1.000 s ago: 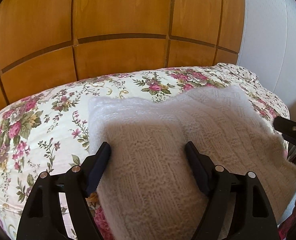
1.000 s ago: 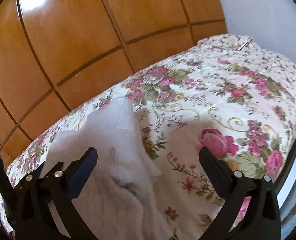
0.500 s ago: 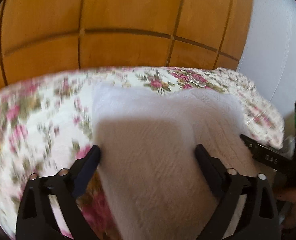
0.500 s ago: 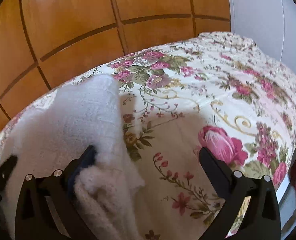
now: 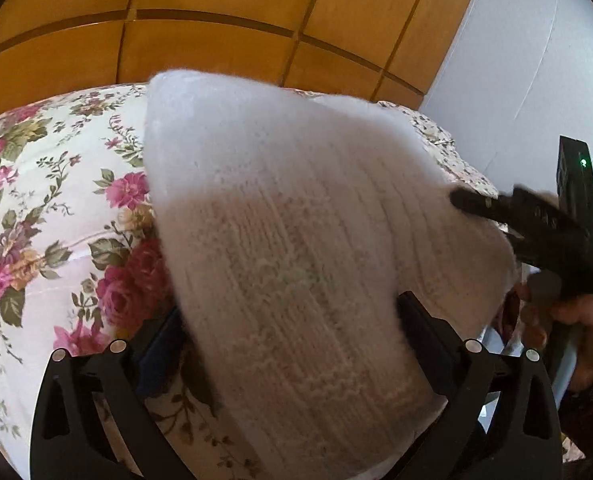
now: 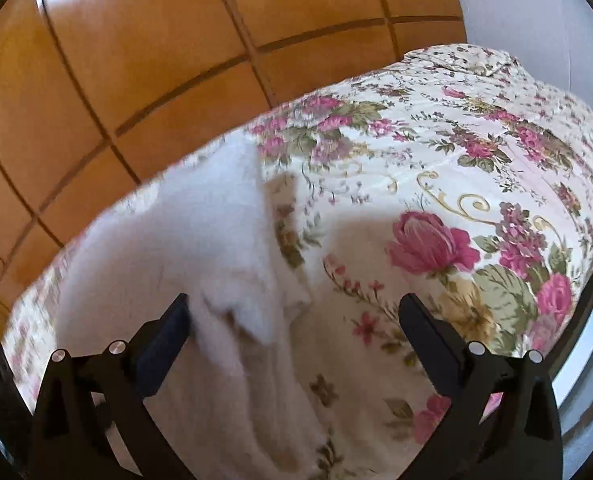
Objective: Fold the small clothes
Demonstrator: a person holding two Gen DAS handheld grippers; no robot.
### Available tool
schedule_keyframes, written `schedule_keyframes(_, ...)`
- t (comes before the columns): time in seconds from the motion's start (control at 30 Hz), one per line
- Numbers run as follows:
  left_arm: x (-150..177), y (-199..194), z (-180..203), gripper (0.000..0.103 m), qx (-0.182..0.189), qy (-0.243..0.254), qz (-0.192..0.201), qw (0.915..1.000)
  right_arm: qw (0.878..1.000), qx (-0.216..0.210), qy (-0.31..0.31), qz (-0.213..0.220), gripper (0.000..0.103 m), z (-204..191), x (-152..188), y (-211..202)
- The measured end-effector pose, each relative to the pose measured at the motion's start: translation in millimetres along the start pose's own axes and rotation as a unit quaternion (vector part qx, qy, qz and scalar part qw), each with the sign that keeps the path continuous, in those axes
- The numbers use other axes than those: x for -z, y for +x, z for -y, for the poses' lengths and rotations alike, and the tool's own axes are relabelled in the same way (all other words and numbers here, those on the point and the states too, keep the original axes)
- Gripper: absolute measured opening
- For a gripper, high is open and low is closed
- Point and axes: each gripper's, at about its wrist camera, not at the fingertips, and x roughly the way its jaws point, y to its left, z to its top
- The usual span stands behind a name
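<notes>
A white knitted garment [image 5: 296, 240] lies on a flowered bedspread [image 5: 48, 208], filling the centre of the left wrist view and the lower left of the right wrist view. The left gripper [image 5: 288, 324] stands wide, its fingers either side of the knit with no pad seen pressing on it; the cloth looks draped between them, not pinched. The right gripper [image 6: 294, 316] also stands wide, its left finger [image 6: 168, 328] just beside the garment's bunched edge, its other finger over bare bedspread. At the right of the left wrist view, a hand [image 5: 576, 320] steers that second tool toward the knit's far edge. Both tools appear set at opposite sides to take hold for a fold, which looks not yet made. Wooden panels [image 6: 136, 60] stand behind the bed. No basket or box is in view.
</notes>
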Motion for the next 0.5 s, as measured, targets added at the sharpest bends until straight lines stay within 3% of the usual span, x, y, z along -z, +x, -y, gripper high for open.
schedule_keyframes(0.1,2,5,9,0.099,-0.017,0.023,-0.010,0.9995,0.999,0.049,-0.011,-0.013,0.101,9,5,13)
schedule_keyframes(0.23,3,1,12,0.099,-0.006,0.030,-0.019,0.9993,0.999,0.049,-0.010,-0.008,0.101,12,8,16)
schedule_keyframes(0.37,-1,-19,-7,0.099,0.036,-0.026,0.001,0.9990,0.999,0.001,0.030,-0.015,0.101,17,9,8)
schedule_keyframes(0.5,0,-40,-28,0.099,0.053,-0.086,0.036,0.9942,0.998,-0.042,0.035,-0.008,0.101,15,4,-2)
